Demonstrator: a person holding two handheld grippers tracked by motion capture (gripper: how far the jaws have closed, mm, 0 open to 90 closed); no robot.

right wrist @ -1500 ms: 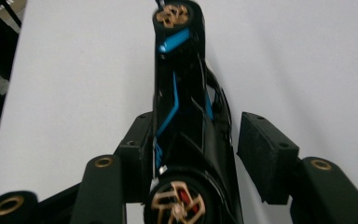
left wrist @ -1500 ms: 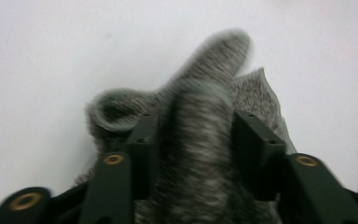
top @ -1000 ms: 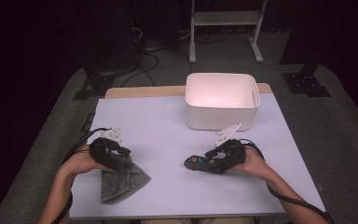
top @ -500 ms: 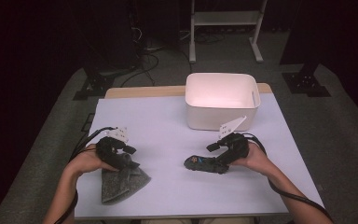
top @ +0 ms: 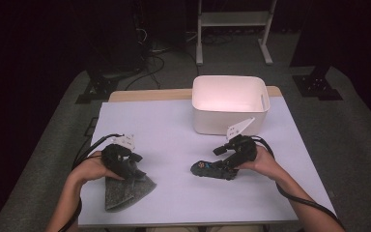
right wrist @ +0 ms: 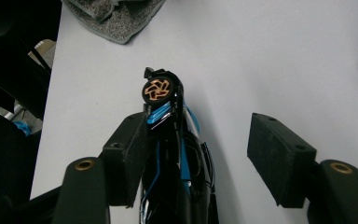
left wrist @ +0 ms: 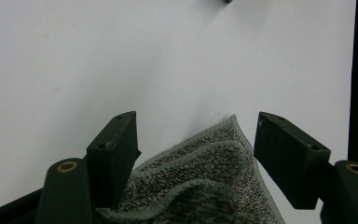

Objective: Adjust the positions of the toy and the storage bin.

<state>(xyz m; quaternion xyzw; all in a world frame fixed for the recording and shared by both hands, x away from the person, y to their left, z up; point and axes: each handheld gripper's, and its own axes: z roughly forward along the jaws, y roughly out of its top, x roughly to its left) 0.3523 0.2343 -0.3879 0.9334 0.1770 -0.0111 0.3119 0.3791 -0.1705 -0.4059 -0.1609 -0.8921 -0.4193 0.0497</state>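
Note:
A crumpled grey cloth (top: 125, 193) lies at the table's front left. My left gripper (top: 136, 173) rests over its upper edge. In the left gripper view the cloth (left wrist: 205, 177) sits between the jaws, which have just been opening; one pad brushes it and the other stands clear. A black device with blue wires and a copper-coloured disc (top: 206, 169) lies at centre right. My right gripper (top: 222, 166) straddles it. In the right gripper view the device (right wrist: 161, 93) leans by one jaw, the other stands well off, and these jaws have also just been opening.
A white plastic bin (top: 222, 123) stands at the back right of the white table (top: 174, 130). Cables trail from both grippers over the front edge. Dark floor, stands and a metal frame lie beyond the table.
Both hands stay almost where they were. The cloth and the black device have not shifted on the table.

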